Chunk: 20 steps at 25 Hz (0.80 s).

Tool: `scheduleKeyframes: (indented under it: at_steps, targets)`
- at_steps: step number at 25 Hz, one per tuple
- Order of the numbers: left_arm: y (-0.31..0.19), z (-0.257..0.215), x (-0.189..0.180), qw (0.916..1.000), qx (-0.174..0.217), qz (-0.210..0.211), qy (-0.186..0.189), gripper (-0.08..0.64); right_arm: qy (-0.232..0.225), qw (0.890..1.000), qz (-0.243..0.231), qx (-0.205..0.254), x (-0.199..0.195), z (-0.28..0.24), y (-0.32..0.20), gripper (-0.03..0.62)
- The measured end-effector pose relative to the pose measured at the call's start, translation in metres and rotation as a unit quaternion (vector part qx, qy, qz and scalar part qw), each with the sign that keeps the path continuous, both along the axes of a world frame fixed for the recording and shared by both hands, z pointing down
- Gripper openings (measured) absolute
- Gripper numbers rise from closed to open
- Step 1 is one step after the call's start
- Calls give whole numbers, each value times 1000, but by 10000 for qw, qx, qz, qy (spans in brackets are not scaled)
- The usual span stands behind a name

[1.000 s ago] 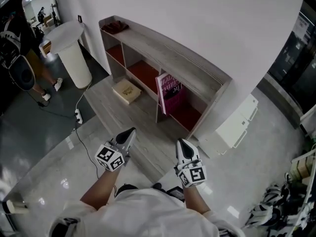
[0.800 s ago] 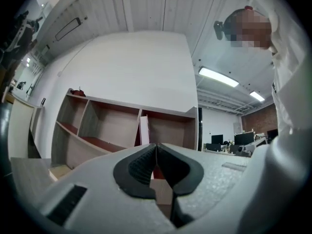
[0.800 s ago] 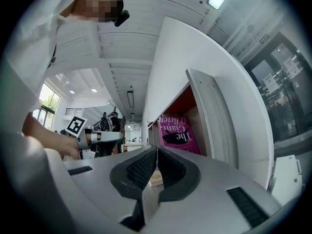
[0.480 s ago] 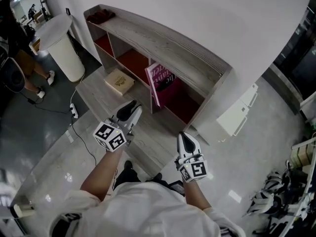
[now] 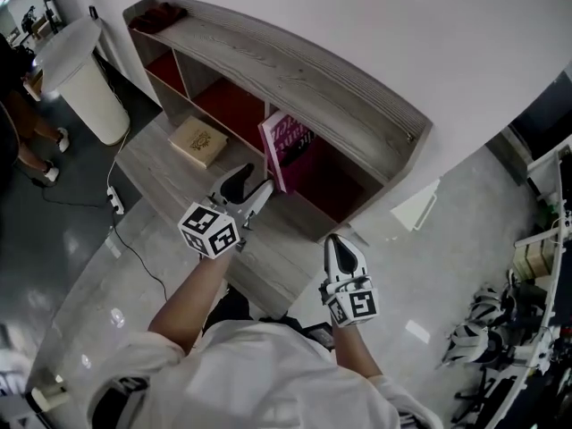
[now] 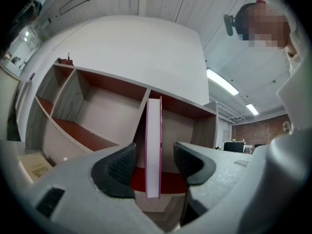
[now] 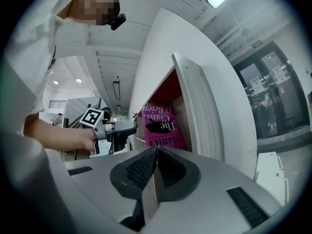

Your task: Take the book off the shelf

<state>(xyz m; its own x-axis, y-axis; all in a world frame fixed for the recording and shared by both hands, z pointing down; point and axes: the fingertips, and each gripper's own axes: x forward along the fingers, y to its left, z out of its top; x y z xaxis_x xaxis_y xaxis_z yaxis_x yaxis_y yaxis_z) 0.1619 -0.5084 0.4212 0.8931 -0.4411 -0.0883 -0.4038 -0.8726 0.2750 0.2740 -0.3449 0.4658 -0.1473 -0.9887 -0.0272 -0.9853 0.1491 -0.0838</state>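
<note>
Shelf (image 5: 295,70) of pale wood with red-lined compartments runs along the white wall (image 5: 402,25). At far left stands a white round pedestal (image 5: 80,79). Next to it, on the low wooden platform (image 5: 152,172) in front of the shelf, a tan book (image 5: 198,141) lies flat.

Then comes the left claw (image 5: 253,189), held level and aimed into the shelf — its jaws have just been opening and stand apart, with nothing pressed between the pads. The pink book (image 5: 288,150) stands upright just ahead of it, long axis vertical. It sits at the left side of the right-hand compartment, just beside the divider (image 6: 142,112). Its white page edge points out at the left claw and lines up with the gap between the jaws, with clear space on either side. The spine faces the back of the shelf and the printed cover faces right.

The right claw (image 5: 335,244) hangs further right and back from the shelf, well apart from the pink book — jaws closed together, empty.
</note>
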Motion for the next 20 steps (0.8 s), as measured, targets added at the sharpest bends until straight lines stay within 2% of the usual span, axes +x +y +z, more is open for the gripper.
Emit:
scheduleKeyframes:
  at_steps: [6, 13, 20]
  targets:
    - [-14, 15, 28, 9992, -245, 299, 30, 290, 81, 9995, 270, -129, 6, 3, -13, 17]
    - [-28, 17, 53, 9984, -367, 372, 194, 290, 72, 9978, 567, -330, 16, 17, -16, 18]
    - [-36, 20, 70, 9980, -413, 475, 110, 278, 24, 9965, 707, -454, 17, 28, -11, 18]
